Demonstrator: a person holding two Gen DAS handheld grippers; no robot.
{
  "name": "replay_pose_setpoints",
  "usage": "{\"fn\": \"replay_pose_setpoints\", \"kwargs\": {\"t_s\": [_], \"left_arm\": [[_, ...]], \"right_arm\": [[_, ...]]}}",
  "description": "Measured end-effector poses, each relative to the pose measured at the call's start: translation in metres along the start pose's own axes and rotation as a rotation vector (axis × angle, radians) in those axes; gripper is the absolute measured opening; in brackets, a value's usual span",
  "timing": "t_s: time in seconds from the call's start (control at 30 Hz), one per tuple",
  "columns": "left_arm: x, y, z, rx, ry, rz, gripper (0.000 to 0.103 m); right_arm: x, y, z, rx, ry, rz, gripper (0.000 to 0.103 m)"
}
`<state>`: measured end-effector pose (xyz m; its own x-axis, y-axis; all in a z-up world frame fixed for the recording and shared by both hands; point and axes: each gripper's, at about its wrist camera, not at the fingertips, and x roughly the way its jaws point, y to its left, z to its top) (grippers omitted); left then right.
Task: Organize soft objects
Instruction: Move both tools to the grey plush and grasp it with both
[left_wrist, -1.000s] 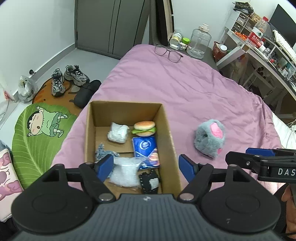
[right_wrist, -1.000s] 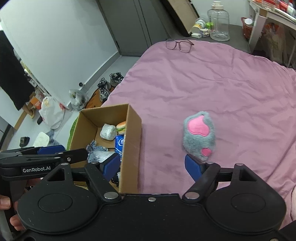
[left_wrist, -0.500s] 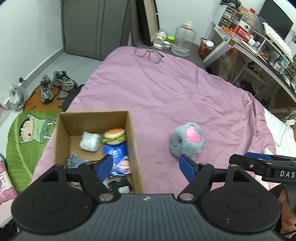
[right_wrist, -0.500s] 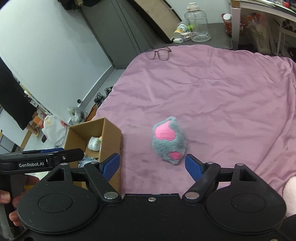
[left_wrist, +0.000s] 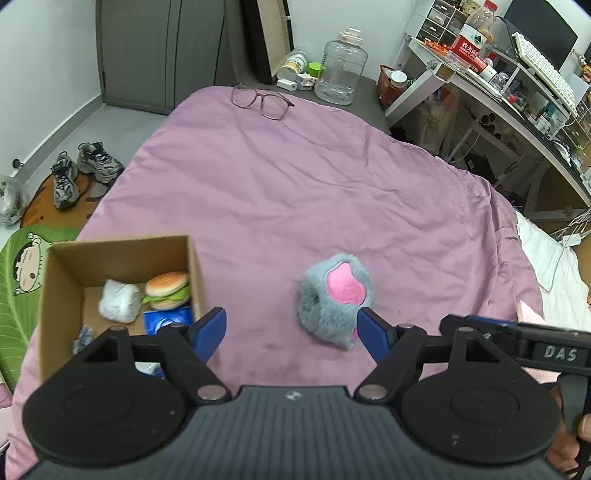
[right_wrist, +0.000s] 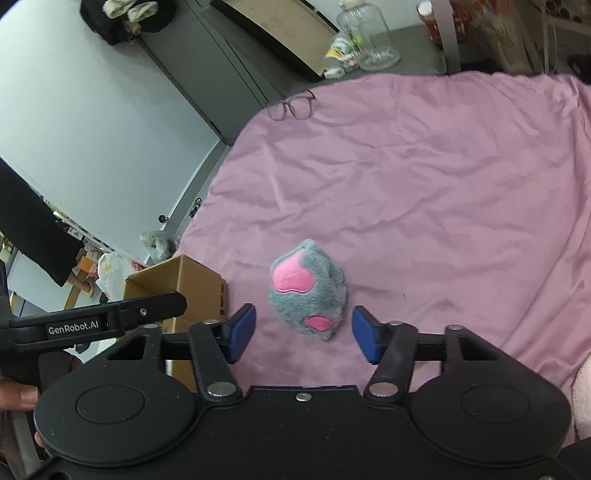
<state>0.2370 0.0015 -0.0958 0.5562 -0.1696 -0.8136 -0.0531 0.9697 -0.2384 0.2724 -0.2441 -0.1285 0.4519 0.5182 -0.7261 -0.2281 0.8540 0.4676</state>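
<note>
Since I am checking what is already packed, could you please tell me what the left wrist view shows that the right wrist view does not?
Only the left wrist view shows inside the cardboard box: a toy burger, a white bundle and a blue packet. Only the right wrist view shows the box's outer side and the left claw's handle. Both show the grey plush paw on the pink bedspread and the glasses.

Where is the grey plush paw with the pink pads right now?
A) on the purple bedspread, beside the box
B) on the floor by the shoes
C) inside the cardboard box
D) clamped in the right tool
A: the grey plush paw lies on the purple bedspread to the right of the cardboard box, and the right tool is open, its fingers either side of it without touching.
</note>
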Motion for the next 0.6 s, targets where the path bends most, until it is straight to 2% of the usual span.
{"fn": "replay_pose_setpoints", "kwargs": {"t_s": [0.43,0.6], "left_arm": [[0.061,-0.007,0.015,-0.045,0.075,-0.058,0.057],[0.088,-0.006,0.021,-0.062,0.119,-0.085,0.047]], "right_arm": [[0.048,-0.024,0.018,0.03,0.093,0.067,0.039],[0.066,-0.023,0.026,-0.01,0.129,0.083,0.038]]}}
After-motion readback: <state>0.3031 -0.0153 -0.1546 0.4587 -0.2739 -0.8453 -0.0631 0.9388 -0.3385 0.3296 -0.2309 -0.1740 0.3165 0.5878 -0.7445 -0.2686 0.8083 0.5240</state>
